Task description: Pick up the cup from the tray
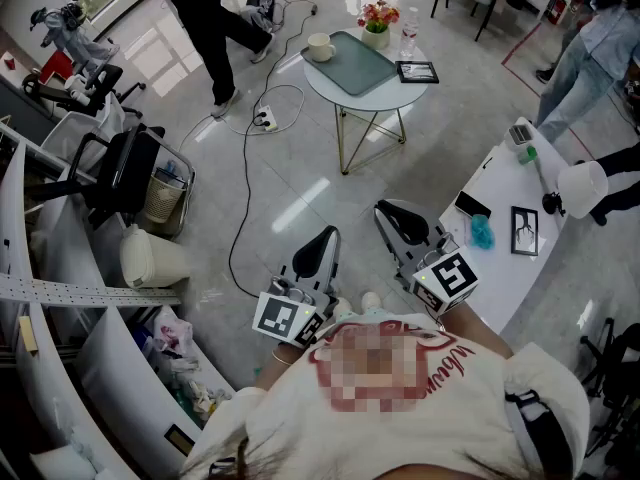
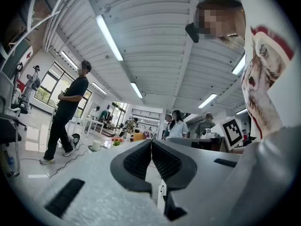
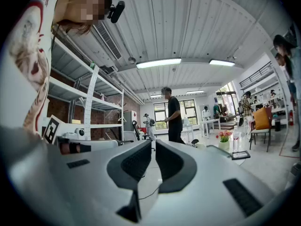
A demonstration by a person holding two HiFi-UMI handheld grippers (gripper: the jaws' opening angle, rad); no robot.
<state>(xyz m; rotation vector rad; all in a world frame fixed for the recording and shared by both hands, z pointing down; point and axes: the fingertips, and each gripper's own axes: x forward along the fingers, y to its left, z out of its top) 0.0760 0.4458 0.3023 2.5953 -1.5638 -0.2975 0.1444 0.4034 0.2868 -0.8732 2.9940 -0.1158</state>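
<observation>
In the head view the white cup point(image 1: 320, 46) stands at the left end of a green tray point(image 1: 362, 63) on a small round white table point(image 1: 385, 96), far across the floor from me. Both grippers are held close to my chest. My left gripper point(image 1: 322, 240) and right gripper point(image 1: 390, 213) point toward the table, each with its jaws together and nothing between them. The left gripper view shows its tips point(image 2: 151, 141) touching, with the cup point(image 2: 96, 145) tiny in the distance. In the right gripper view the gripper point(image 3: 154, 142) is shut, with the tray point(image 3: 218, 149) far ahead.
Pink flowers point(image 1: 377, 18), a bottle point(image 1: 408, 33) and a framed picture point(image 1: 417, 71) share the round table. A person in black point(image 1: 210, 28) walks beside it. A cable with a power strip point(image 1: 262, 118) crosses the floor. A white desk point(image 1: 505, 233) is at my right, shelves and a bin point(image 1: 150, 258) at my left.
</observation>
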